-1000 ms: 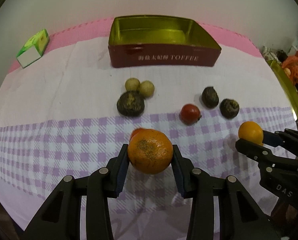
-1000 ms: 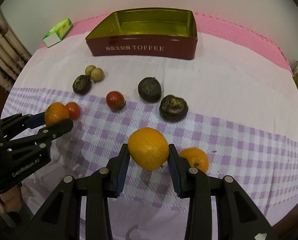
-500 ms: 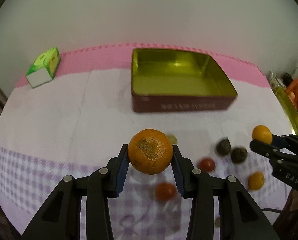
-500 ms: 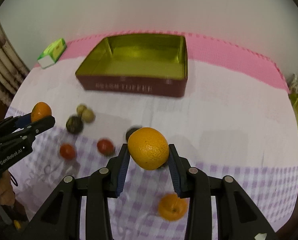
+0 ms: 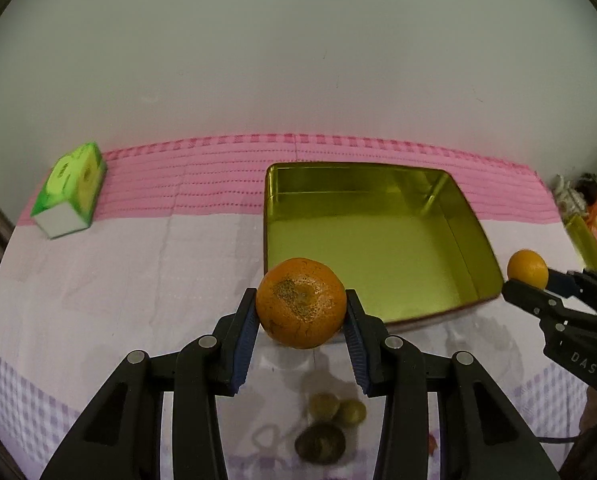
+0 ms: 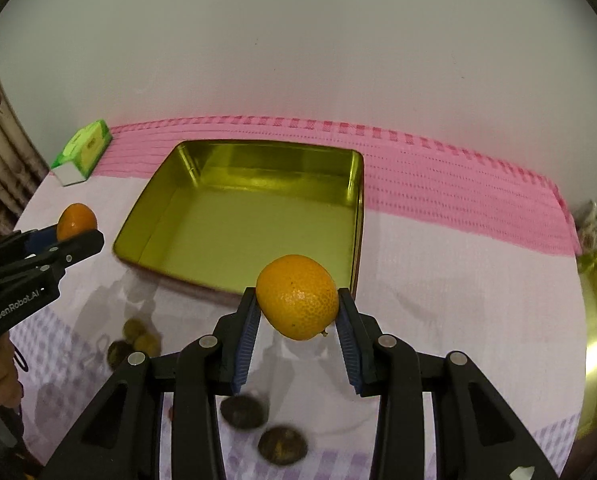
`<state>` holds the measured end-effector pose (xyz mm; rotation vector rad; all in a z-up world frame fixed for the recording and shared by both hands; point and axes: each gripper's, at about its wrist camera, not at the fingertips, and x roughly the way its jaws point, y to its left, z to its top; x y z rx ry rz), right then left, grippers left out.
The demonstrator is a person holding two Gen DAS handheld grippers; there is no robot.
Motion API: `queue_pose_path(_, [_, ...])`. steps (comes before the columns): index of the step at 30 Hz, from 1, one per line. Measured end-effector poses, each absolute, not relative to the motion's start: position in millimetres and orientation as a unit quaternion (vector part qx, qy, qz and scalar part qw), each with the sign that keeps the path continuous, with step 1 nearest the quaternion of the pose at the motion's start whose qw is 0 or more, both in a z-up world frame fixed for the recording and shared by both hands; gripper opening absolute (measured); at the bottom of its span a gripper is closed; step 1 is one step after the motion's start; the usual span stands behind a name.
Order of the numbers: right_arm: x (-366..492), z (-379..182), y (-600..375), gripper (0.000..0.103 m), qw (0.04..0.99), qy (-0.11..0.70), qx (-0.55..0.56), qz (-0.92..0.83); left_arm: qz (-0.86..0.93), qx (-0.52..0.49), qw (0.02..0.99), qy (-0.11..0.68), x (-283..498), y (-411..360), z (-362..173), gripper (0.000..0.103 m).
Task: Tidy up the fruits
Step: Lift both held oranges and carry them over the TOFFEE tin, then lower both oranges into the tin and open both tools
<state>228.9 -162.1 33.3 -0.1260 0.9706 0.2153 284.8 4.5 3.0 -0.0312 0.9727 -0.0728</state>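
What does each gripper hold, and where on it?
Each holds an orange by its sides: left gripper the blemished orange, right gripper the clean orange.

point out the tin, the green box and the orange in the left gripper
tin (image 5: 370, 240), left wrist view, bare gold floor inside
green box (image 5: 72, 196), left wrist view, its printed top face
orange (image 5: 301, 309), left wrist view, middle of the peel between the pads
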Motion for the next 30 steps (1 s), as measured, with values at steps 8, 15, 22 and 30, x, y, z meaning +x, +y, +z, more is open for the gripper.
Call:
queue_pose_path(8, [263, 13, -156, 0.035, 0.863, 0.488, -0.080, 0.101, -0.040, -0.010, 0.867, 0.497, 313, -5, -19, 0.042])
queue_pose_path(15, [275, -2, -153, 0.035, 0.857, 0.499, -0.080, 0.100, -0.035, -0.006, 0.859, 0.510, 327, -12, -35, 0.042])
queue_pose_path(22, [278, -13, -154, 0.035, 0.850, 0.511, -0.081, 0.104, -0.030, 0.006, 0.853, 0.520, 336, -17, -49, 0.042])
queue_pose_path(30, [282, -15, -154, 0.037, 0.848, 0.513, -0.083, 0.101, -0.029, 0.011, 0.846, 0.532, 344, -23, -56, 0.042])
